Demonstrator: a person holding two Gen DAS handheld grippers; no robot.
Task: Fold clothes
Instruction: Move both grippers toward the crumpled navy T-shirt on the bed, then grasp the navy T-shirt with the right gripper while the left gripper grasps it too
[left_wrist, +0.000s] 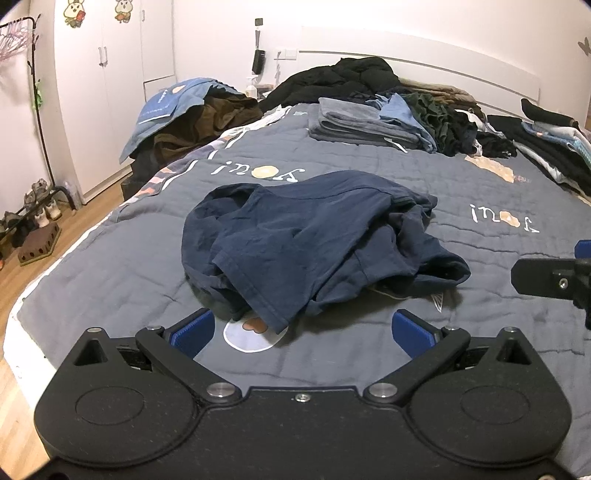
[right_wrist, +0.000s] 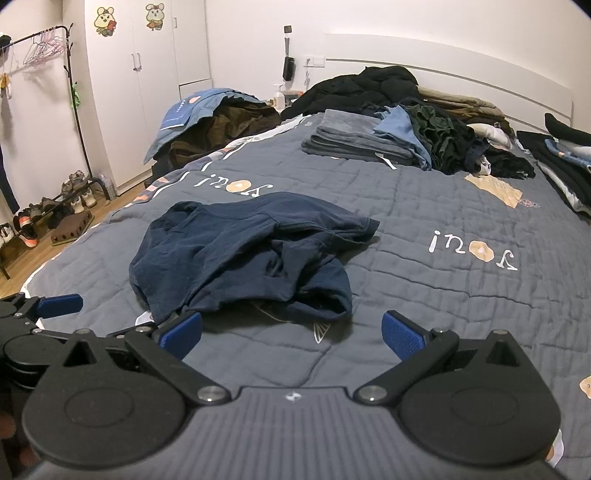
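Bed (left_wrist: 480, 192) with grey quilt fills both views. Clothes pile (left_wrist: 424, 107) far beyond the jaws, by the headboard. Crumpled navy shirt (left_wrist: 314, 236) lies just ahead of both jaws, untouched. Left gripper (left_wrist: 303, 328) jaws wide, empty; right gripper (right_wrist: 291, 328) jaws wide, empty.

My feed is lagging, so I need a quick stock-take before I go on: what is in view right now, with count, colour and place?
shirt: one, navy, crumpled on the quilt just ahead of both grippers
quilt: one, grey with white lettering, covering the bed
folded stack: one, grey, far end of the quilt
clothes pile: one heap, mostly black, green and blue, by the headboard
wardrobe: one, white, far left
rack: one, black, left wall
shoes: several pairs, on the floor under the rack
left gripper: open, empty
right gripper: open, empty
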